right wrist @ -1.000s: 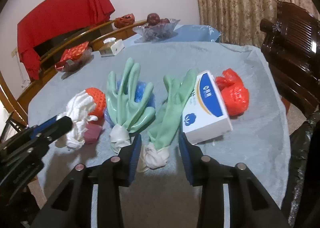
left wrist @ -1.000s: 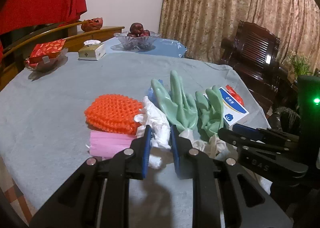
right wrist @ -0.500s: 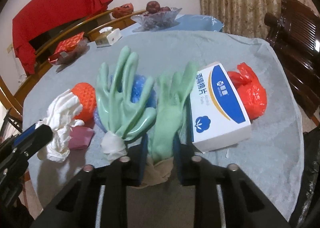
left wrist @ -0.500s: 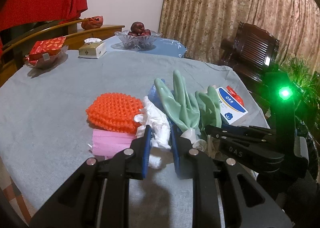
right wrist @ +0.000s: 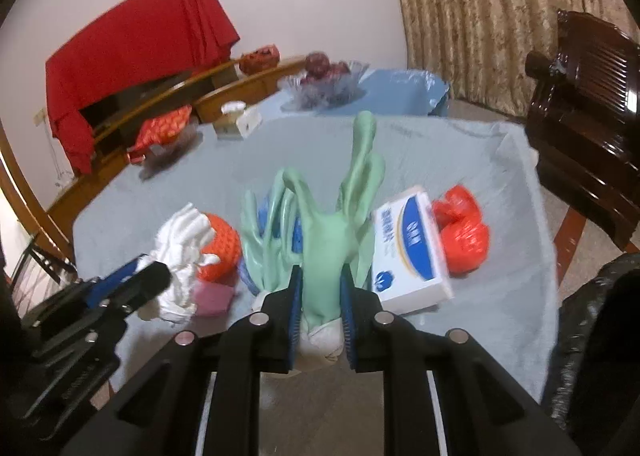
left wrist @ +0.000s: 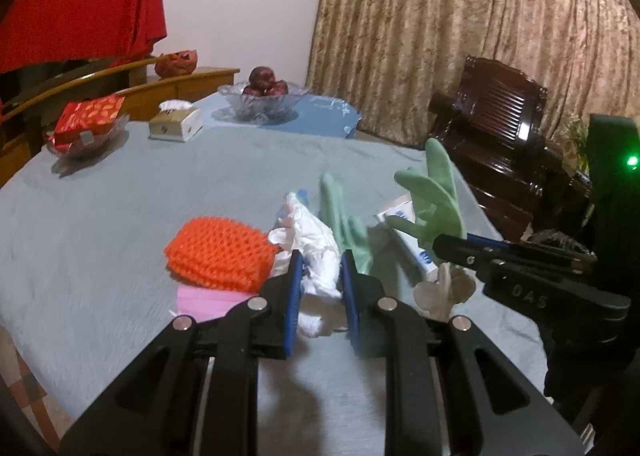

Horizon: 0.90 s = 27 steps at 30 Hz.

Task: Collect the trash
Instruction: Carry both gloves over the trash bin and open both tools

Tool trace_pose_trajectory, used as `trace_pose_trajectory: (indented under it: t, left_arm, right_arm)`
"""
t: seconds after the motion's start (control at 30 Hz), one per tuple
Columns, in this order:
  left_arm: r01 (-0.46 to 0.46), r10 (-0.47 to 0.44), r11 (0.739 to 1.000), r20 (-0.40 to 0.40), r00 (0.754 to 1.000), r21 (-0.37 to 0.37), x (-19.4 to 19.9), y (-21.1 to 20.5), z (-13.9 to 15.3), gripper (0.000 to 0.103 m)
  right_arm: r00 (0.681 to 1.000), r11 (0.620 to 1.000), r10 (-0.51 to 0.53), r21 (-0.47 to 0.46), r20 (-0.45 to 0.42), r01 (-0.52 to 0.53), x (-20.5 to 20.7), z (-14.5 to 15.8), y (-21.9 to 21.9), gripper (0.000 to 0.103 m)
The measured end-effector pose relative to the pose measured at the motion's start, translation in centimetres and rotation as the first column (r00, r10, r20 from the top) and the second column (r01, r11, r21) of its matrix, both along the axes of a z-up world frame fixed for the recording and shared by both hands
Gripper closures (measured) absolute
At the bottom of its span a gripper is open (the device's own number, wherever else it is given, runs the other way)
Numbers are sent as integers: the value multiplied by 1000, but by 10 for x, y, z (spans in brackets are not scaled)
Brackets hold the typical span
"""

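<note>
My left gripper [left wrist: 320, 276] is shut on a crumpled white glove [left wrist: 316, 252], lifted a little off the grey tablecloth [left wrist: 120, 216]; it also shows in the right wrist view [right wrist: 180, 252]. My right gripper [right wrist: 320, 292] is shut on a green rubber glove [right wrist: 332, 232] near its white cuff and holds it raised, fingers pointing up; it shows at the right of the left wrist view [left wrist: 436, 196]. A second green glove [right wrist: 264, 240] lies beside it. An orange mesh ball [left wrist: 220, 252] and a pink pack [left wrist: 204, 302] lie left of the white glove.
A white and blue box [right wrist: 408, 252] and a red plastic bag [right wrist: 464, 232] lie on the right. A glass fruit bowl [left wrist: 264, 100], a tissue box [left wrist: 176, 126] and a red packet in a dish [left wrist: 88, 124] stand far back. A dark wooden chair [right wrist: 588, 136] and a black bag [right wrist: 600, 336] are at the right.
My right gripper closed on the green glove and lifted it off the table. My left gripper rose slightly with the white glove.
</note>
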<state>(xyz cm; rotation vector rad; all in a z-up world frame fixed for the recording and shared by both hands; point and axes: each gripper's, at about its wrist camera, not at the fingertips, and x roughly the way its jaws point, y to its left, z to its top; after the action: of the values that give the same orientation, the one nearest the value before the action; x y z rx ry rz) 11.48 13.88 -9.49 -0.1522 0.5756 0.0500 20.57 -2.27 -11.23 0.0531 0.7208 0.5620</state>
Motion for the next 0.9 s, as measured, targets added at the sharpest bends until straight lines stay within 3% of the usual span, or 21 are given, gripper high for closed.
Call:
trace_pose_trajectory:
  t: [0.37,0.9]
  left_arm:
    - [82,-82,997,57,995,3,-8,-45,30,84]
    - [250,-249,968,91,964,-5,-3,-129,48,84]
  right_arm:
    - [994,998,-53,39,96,50,-28,44,-55,85]
    - [966,978,-210,26,153,208,-64,64,-149,85]
